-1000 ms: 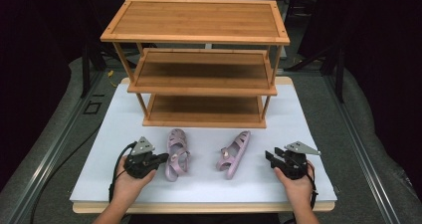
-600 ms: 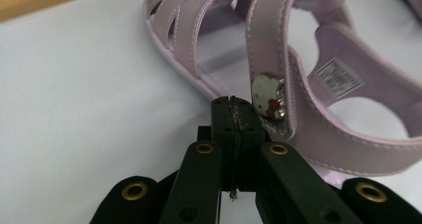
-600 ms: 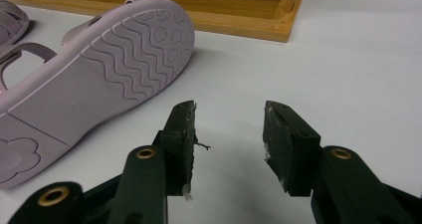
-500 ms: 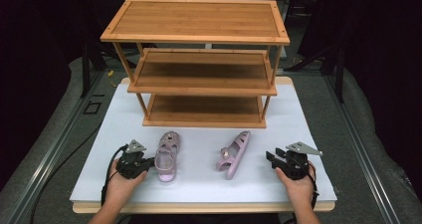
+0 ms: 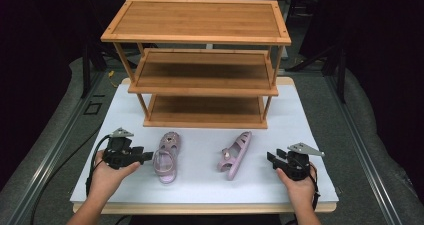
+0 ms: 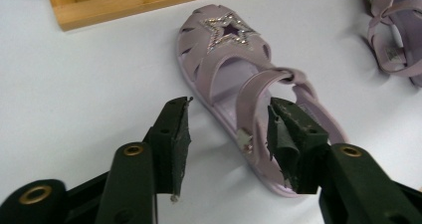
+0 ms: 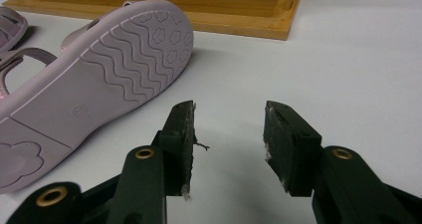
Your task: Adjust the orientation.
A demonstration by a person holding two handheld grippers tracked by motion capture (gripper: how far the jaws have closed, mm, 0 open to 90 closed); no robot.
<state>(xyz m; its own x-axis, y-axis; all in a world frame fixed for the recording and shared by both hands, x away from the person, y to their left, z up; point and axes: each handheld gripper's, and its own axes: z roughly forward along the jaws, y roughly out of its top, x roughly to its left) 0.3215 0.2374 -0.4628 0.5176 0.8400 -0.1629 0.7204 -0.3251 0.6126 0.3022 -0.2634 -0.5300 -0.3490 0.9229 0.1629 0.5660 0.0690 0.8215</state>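
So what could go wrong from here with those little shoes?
The left gripper has just opened, and the upright sandal sits right at its jaws, the heel strap against one, so pulling away carelessly might drag it. The other sandal lies on its side near the open right gripper; it may be awkward to grip. The rack has low shelves, so a shoe might bump an edge.

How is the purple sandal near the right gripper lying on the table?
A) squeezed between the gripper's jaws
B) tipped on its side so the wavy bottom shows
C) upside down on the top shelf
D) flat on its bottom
B: the right sandal lies tipped on its side on the white table, its wavy-grooved sole facing the right gripper, whose open jaws hold nothing.
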